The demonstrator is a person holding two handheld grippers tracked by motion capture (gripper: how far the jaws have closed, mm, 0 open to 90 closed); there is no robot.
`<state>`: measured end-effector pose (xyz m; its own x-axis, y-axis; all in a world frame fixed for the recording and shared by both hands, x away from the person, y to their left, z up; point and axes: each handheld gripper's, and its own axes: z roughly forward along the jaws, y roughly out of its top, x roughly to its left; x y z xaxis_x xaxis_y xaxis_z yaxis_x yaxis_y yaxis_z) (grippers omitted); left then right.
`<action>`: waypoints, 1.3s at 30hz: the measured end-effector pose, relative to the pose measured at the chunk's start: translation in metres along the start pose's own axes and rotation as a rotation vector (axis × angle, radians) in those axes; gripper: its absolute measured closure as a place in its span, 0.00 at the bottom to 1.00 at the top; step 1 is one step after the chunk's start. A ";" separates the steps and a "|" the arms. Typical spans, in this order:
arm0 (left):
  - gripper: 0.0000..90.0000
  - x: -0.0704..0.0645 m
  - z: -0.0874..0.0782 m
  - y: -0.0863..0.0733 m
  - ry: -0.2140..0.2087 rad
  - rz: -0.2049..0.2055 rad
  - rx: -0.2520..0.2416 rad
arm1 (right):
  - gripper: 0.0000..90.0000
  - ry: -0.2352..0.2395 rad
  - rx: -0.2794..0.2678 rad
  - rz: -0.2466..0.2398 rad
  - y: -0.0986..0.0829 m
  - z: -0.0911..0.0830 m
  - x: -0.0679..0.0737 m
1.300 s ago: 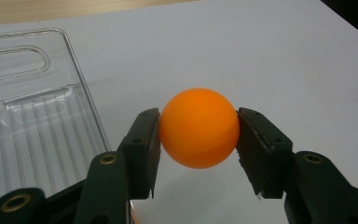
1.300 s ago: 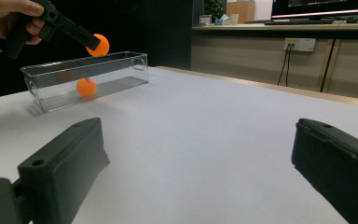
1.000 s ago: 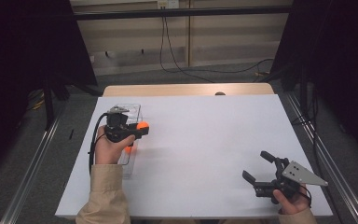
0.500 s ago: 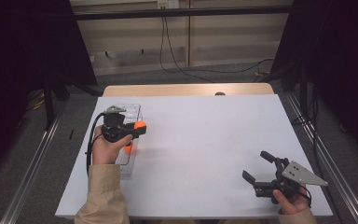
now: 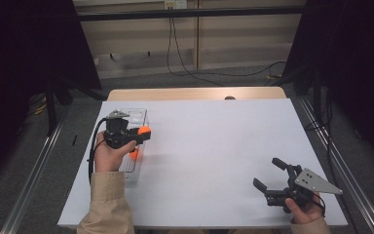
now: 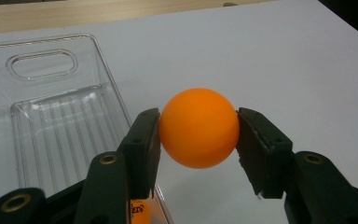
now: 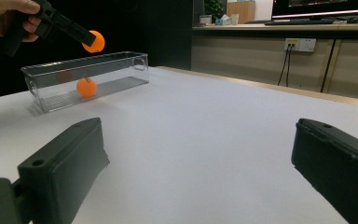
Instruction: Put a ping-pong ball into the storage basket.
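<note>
ball held at the bin's edge

left gripper pinches an orange ball between its jaws, raised over the right rim of a clear plastic bin at the counter's left side. a second ball lies inside the bin. right gripper rests with jaws spread wide and empty, near the front right corner. risk: the grip is narrow on a smooth sphere, and a release this close to the rim could send the ball bouncing off and rolling across the counter.
</note>
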<state>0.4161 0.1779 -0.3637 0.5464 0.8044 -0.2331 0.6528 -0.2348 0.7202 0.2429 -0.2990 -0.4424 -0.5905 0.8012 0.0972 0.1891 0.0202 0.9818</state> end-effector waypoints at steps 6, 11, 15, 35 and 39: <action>0.56 0.001 0.000 -0.001 0.010 -0.002 -0.003 | 0.03 0.000 -0.001 0.001 0.000 0.000 0.000; 0.56 0.003 -0.001 -0.001 0.014 -0.001 -0.005 | 0.03 0.000 -0.002 0.001 0.000 0.000 0.000; 0.56 0.005 -0.001 -0.002 0.017 -0.006 -0.005 | 0.03 -0.001 -0.002 0.000 0.000 0.000 0.000; 0.56 0.013 -0.006 -0.005 0.045 -0.017 -0.013 | 0.03 0.000 -0.004 -0.001 0.000 0.000 0.000; 0.56 0.014 -0.007 -0.005 0.051 -0.025 -0.020 | 0.03 -0.001 -0.004 -0.002 0.000 0.000 0.000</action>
<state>0.4169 0.1943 -0.3662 0.5023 0.8366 -0.2185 0.6550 -0.2032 0.7278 0.2428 -0.2994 -0.4420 -0.5900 0.8018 0.0952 0.1846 0.0191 0.9826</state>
